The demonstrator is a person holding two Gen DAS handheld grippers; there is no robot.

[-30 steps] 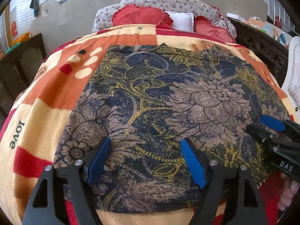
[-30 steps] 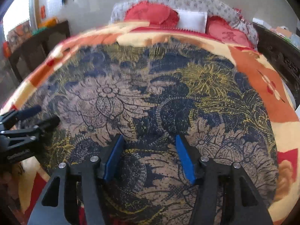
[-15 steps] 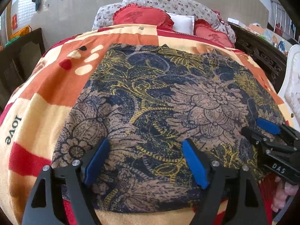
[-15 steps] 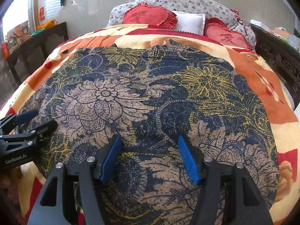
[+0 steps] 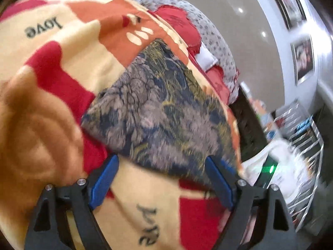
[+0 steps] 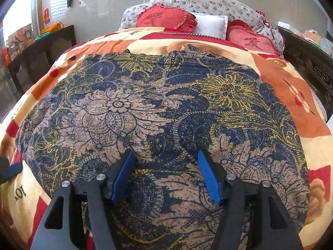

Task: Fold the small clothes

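A dark blue, tan and yellow floral garment lies spread flat on the bed's blanket. My right gripper hovers open over the garment's near part, its blue pads apart and gripping nothing. My left gripper is rolled and seen through blur. It sits by the garment's near left corner, jaws opening, with only blanket and the cloth's edge beneath the gap. In the right wrist view, one blue tip of the left gripper shows at the far left edge.
Red heart cushions and a white pillow lie against the floral headboard. Dark wooden furniture stands left and right of the bed. A white object with a green light is off the bed's right side.
The left gripper swung out to the garment's left side and rolled, so its view is tilted and blurred. In the right wrist view it slid to the left edge. The right gripper stayed put.
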